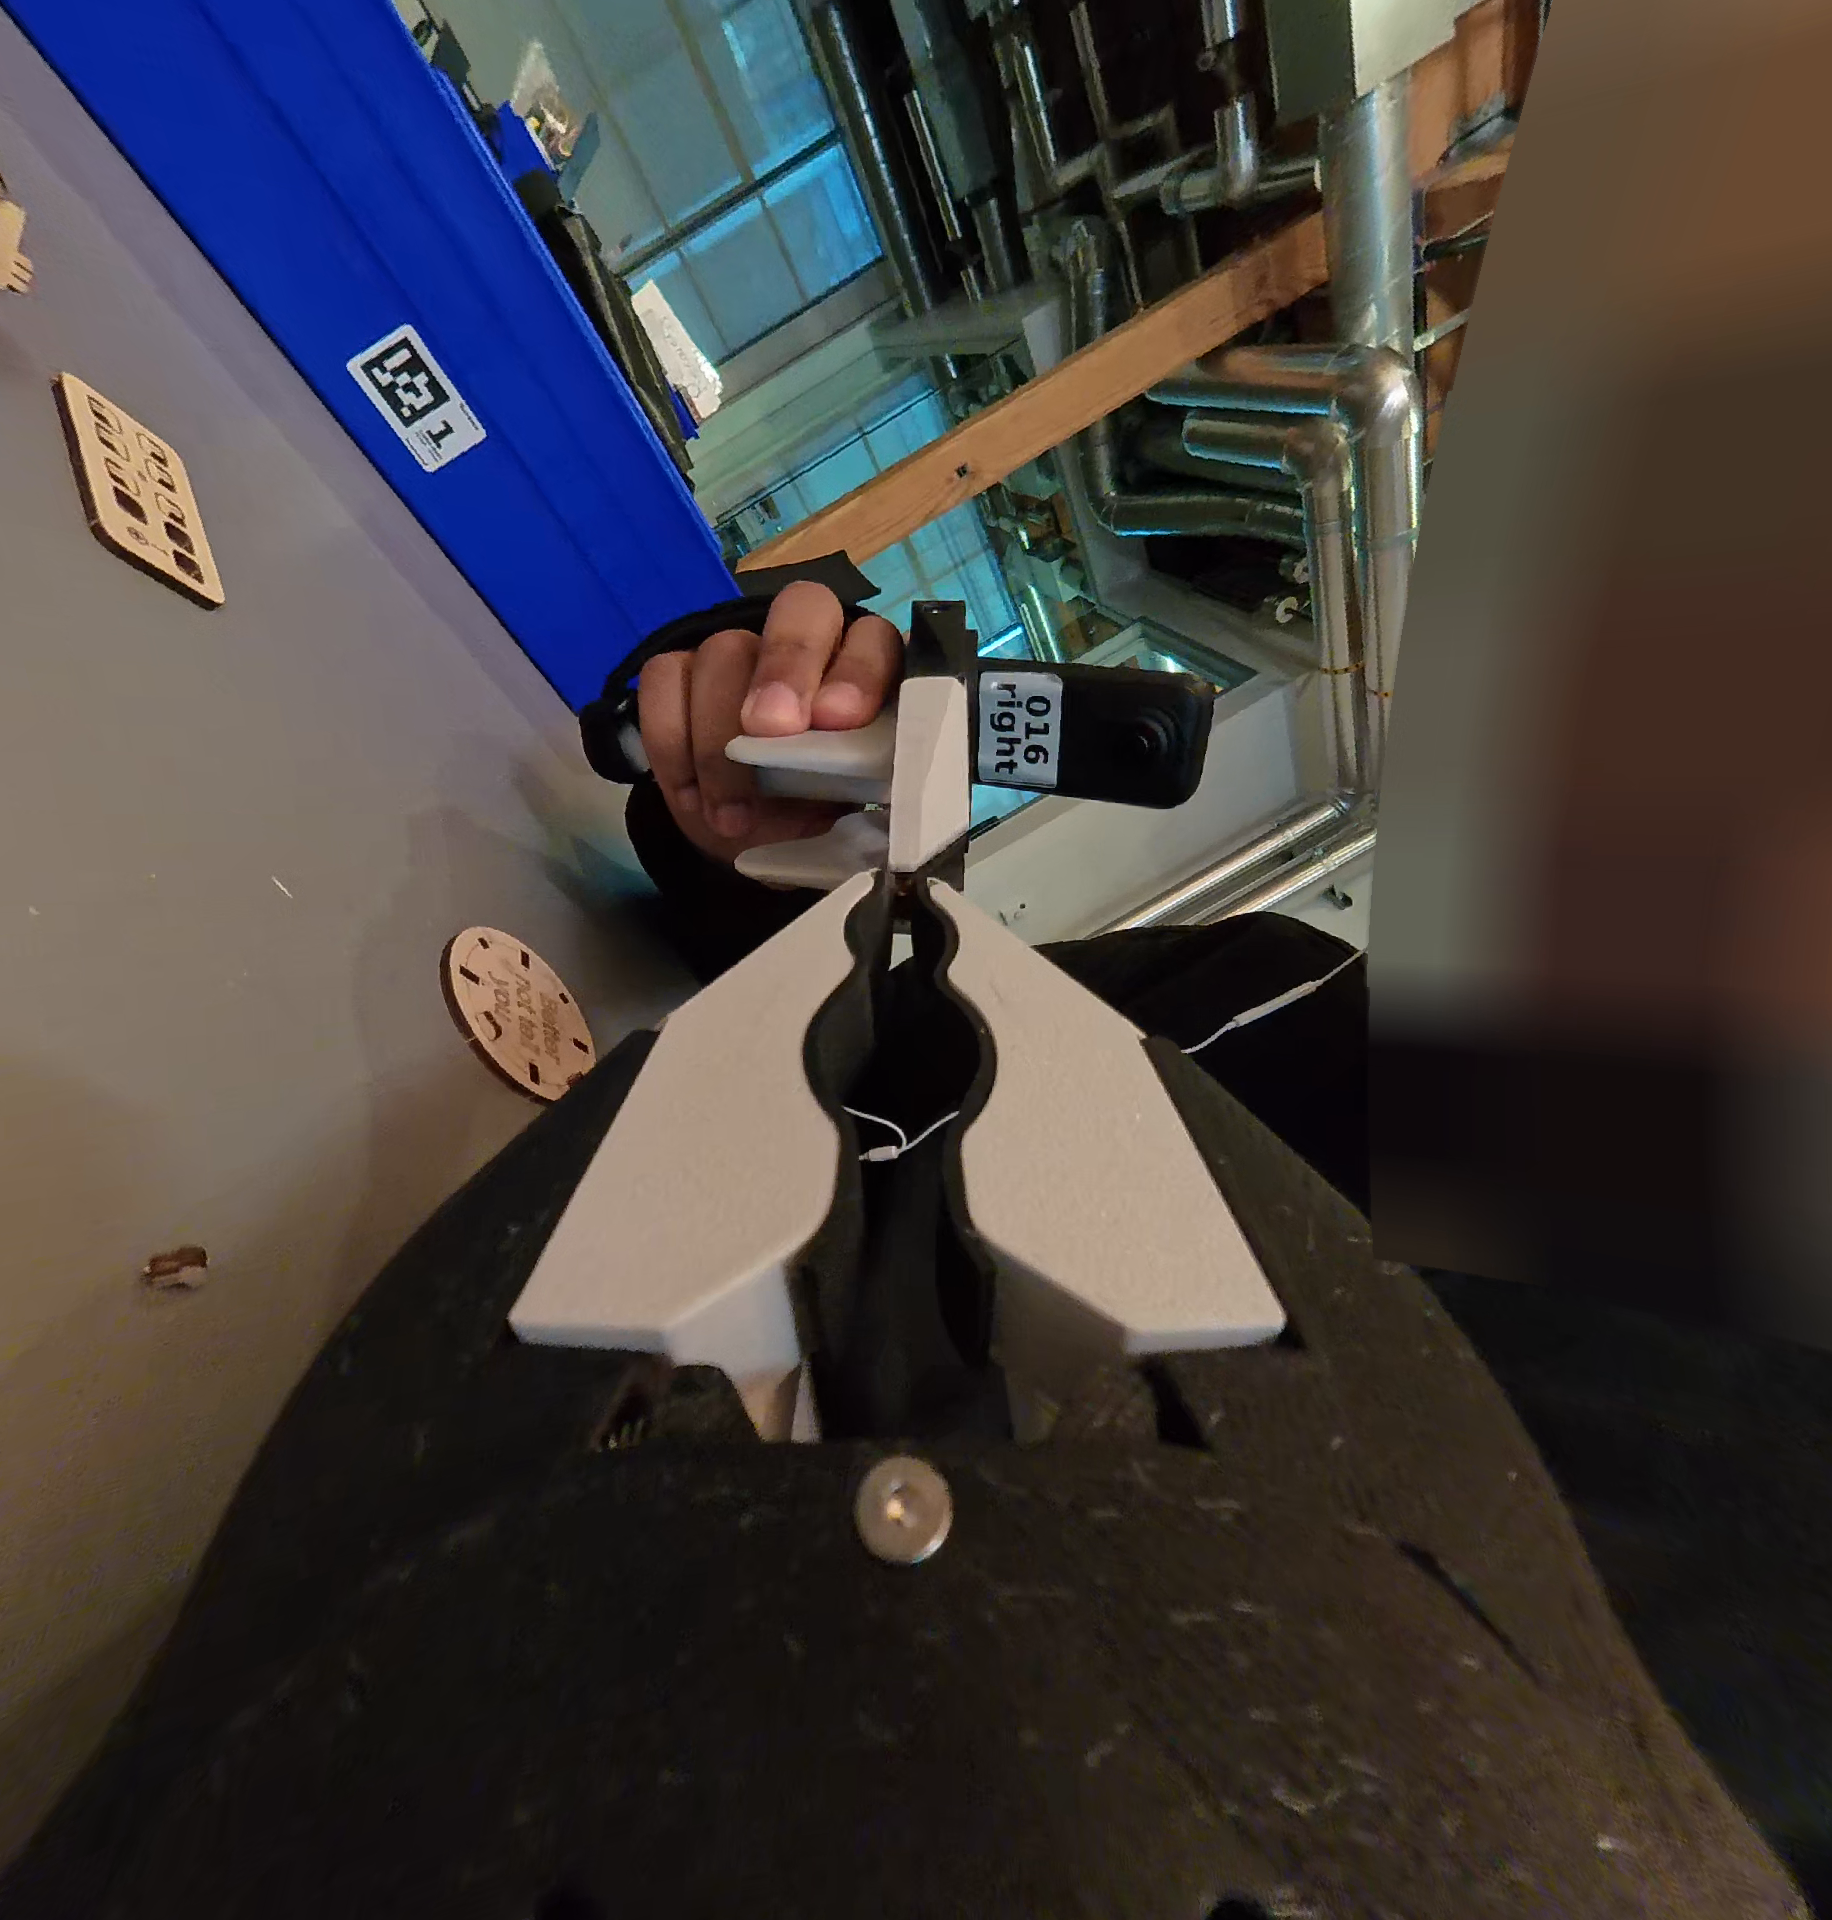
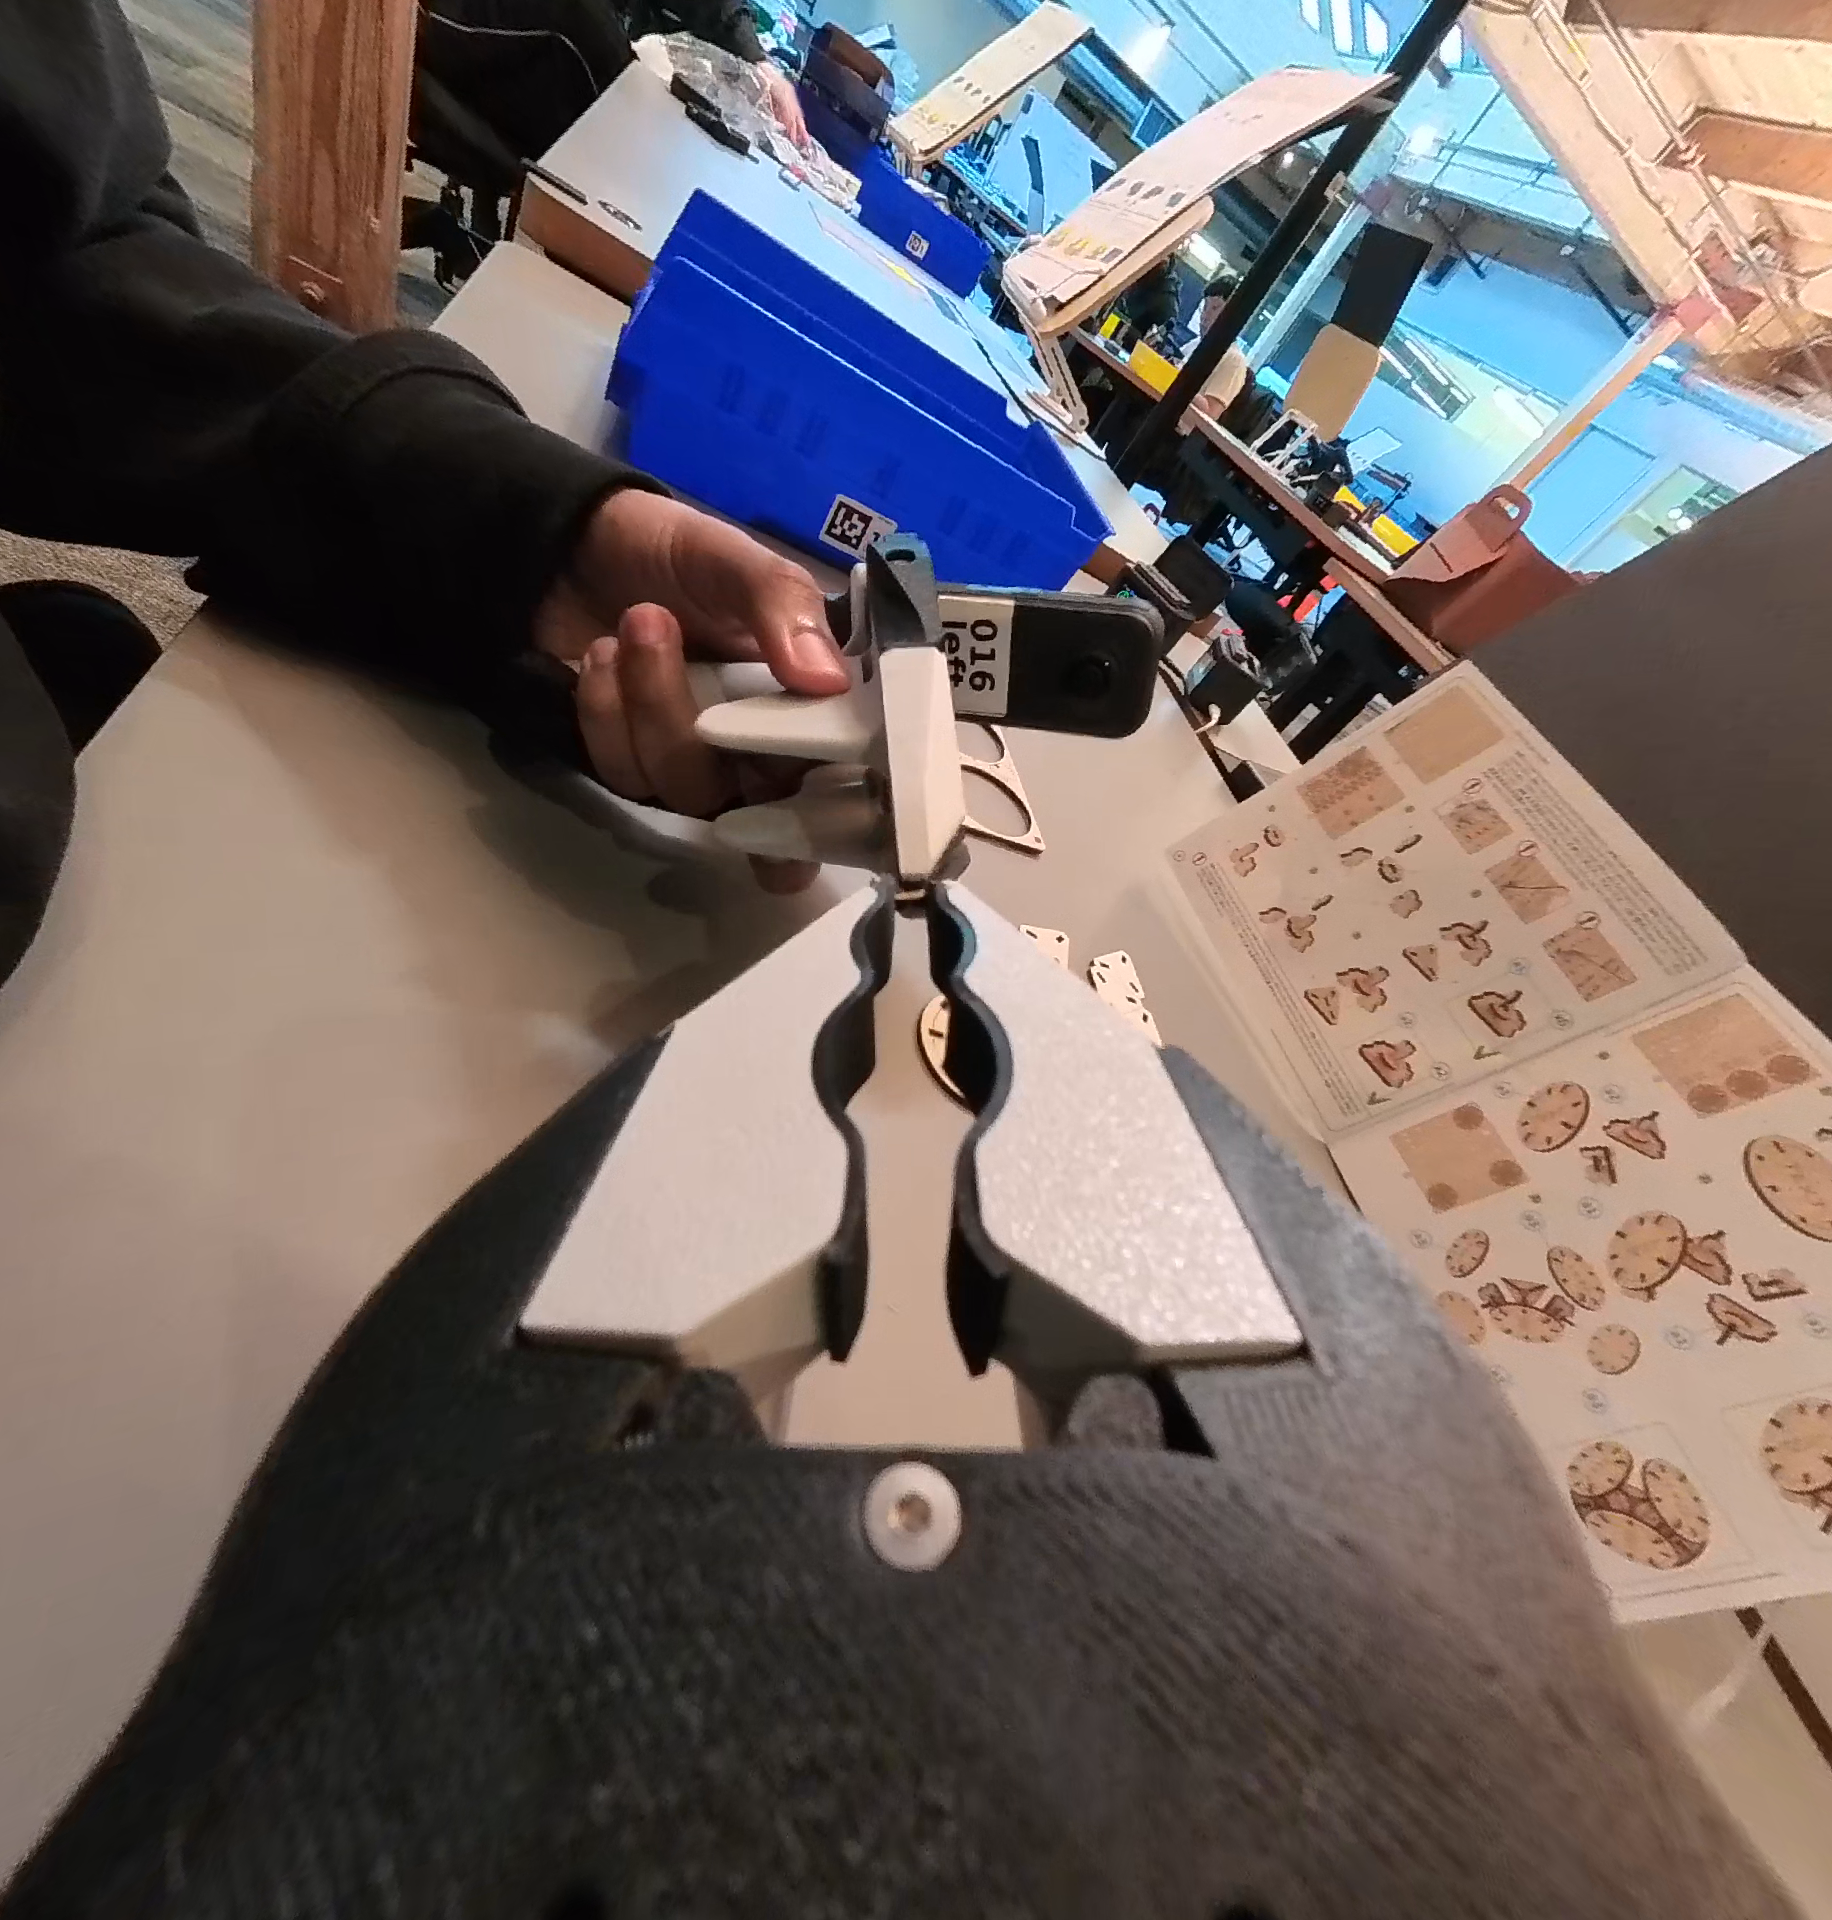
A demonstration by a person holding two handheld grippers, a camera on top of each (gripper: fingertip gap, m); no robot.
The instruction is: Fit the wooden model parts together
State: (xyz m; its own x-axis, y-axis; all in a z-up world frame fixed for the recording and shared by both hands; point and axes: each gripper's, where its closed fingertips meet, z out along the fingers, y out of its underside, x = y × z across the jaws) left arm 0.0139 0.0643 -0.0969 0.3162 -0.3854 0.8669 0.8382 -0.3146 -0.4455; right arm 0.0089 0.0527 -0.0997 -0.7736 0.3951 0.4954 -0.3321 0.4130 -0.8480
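My two grippers meet tip to tip above the grey table (image 2: 268, 987). My left gripper (image 1: 904, 885) is shut on a small brown wooden piece (image 1: 904, 883) pinched at its very fingertips. My right gripper (image 2: 910, 896) is shut on the same small wooden piece (image 2: 910, 894) from the opposite side. The right gripper (image 1: 917, 831), held in a hand, shows edge-on in the left wrist view. The left gripper (image 2: 922, 831), held by a hand in a dark sleeve, shows edge-on in the right wrist view.
A blue bin (image 2: 839, 416) stands at the table's back. A printed instruction sheet (image 2: 1514, 1091) lies to the right. A round wooden disc (image 1: 517, 1013), a slotted wooden plate (image 1: 138, 488), small wooden tiles (image 2: 1120, 982) and a wooden frame with round holes (image 2: 1000, 805) lie on the table. Left and right tips are no more than a few centimetres apart.
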